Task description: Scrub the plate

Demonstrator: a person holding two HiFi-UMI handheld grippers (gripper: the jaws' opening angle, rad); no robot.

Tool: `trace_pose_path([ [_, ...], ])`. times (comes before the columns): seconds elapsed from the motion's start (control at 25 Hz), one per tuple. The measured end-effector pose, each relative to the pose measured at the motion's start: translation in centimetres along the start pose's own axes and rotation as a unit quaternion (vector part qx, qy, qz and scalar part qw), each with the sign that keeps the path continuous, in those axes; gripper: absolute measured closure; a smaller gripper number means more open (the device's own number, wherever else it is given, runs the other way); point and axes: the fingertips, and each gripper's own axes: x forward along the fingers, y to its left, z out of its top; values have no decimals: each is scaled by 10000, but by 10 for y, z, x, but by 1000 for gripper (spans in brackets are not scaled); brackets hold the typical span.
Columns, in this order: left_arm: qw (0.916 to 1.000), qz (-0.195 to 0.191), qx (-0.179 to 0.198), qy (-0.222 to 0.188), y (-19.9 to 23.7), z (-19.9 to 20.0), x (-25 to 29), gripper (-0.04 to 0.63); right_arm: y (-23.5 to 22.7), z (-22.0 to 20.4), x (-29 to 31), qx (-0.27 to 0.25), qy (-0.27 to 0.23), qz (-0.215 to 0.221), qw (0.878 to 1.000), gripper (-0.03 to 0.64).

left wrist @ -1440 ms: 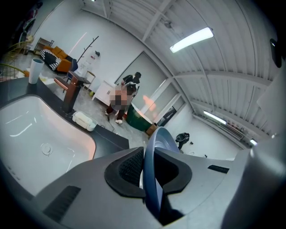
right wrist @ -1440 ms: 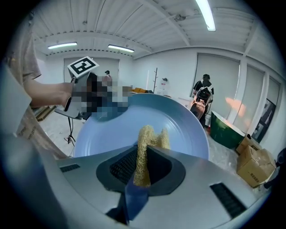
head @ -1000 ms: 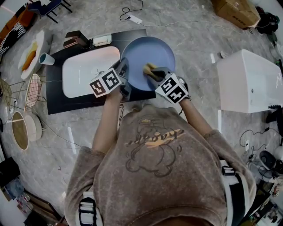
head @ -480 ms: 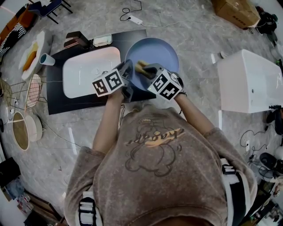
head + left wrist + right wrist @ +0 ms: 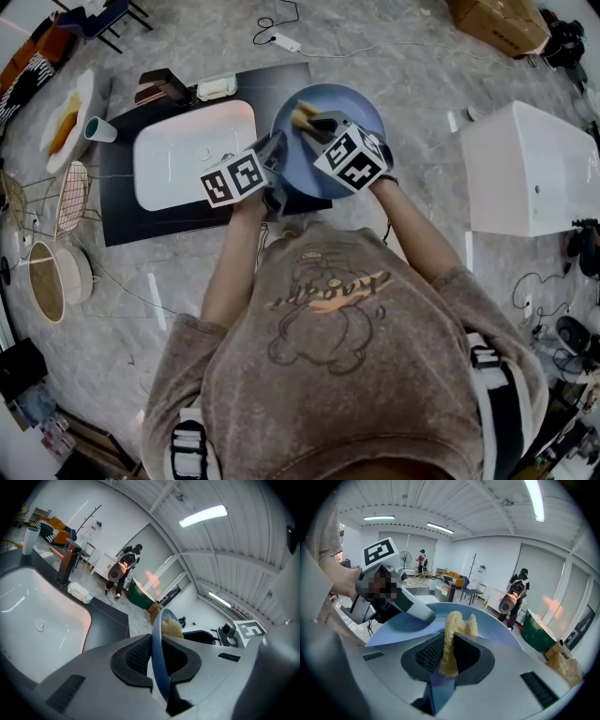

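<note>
A blue plate (image 5: 349,108) is held up beside a white basin, tilted. My left gripper (image 5: 276,161) is shut on the plate's near left rim; in the left gripper view the blue plate (image 5: 157,663) runs edge-on between the pads. My right gripper (image 5: 317,125) is shut on a yellow loofah scrubber (image 5: 303,114), which lies against the plate's far left face. In the right gripper view the yellow scrubber (image 5: 451,639) stands between the jaws, over the blue plate (image 5: 497,630), with the left gripper (image 5: 423,613) at the left.
A white basin (image 5: 192,150) sits on a black mat (image 5: 117,211) left of the plate. A soap dish (image 5: 217,86) and a cup (image 5: 98,126) stand behind it. A white box (image 5: 530,173) is at the right. Wire racks (image 5: 66,192) lie at the far left.
My right gripper has carried the scrubber from the plate's middle up toward its far left part. The plate and my left gripper have shifted slightly right.
</note>
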Motion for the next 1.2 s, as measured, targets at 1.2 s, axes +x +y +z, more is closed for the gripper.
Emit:
trace_pose_path([
  [1.2, 9947, 660, -467, -630, 43, 22, -16, 554, 22, -69, -20, 311, 749, 353, 9961, 558],
])
